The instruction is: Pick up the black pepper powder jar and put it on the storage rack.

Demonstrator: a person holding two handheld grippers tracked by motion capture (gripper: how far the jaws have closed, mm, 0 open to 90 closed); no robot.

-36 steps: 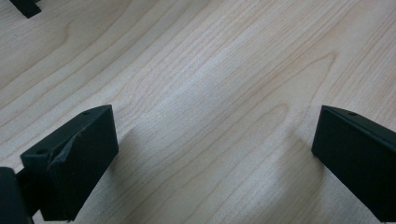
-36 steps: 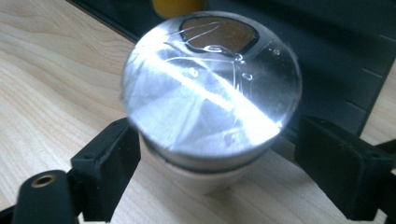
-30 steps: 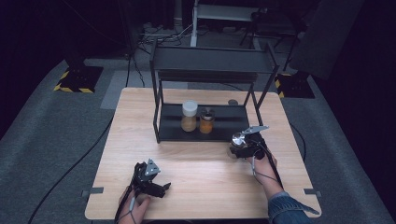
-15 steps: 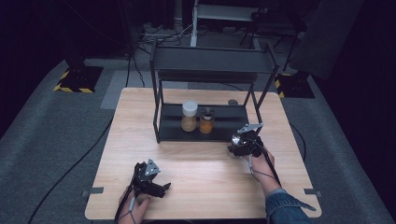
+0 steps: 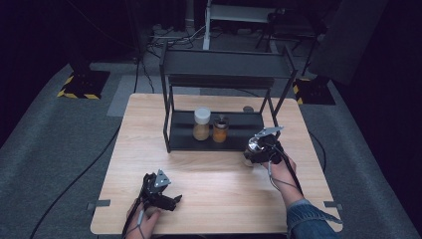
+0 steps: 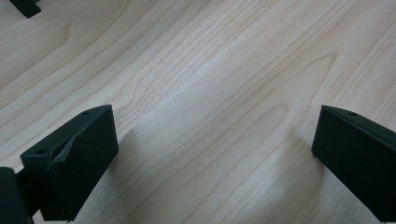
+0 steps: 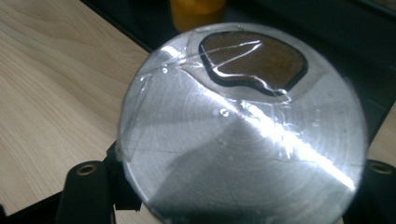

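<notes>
- The right gripper view shows a round silver can top [image 7: 243,130] close up, spanning most of the frame, with a dark opening [image 7: 254,60] near its upper edge under a film of clear tape or plastic; the high view gives none of this detail.
- The right gripper [image 7: 233,186] has its black jaws on either side of the can, low left and low right of the frame, clamped against it.
- In the high view the same can [image 5: 252,147] is a small shiny spot right of centre, held by the right gripper [image 5: 259,152] just in front of the lower right corner of a black two-tier rack [image 5: 174,79].
- An orange jar [image 7: 196,11] shows at the top edge of the right gripper view, beyond the can.
- The high view shows that jar [image 5: 220,129] on the rack's lower shelf beside a taller white-lidded jar [image 5: 201,123].
- The left gripper view shows its two black jaws spread wide, low left and low right, with bare pale wood of the table [image 6: 210,93] between them, holding nothing.
- In the high view the left gripper [image 5: 166,199] sits at lower left, low over the table [image 5: 149,124], held by a hand [image 5: 144,216].
- Cables cross the grey floor [image 5: 50,149] beyond the table.
</notes>
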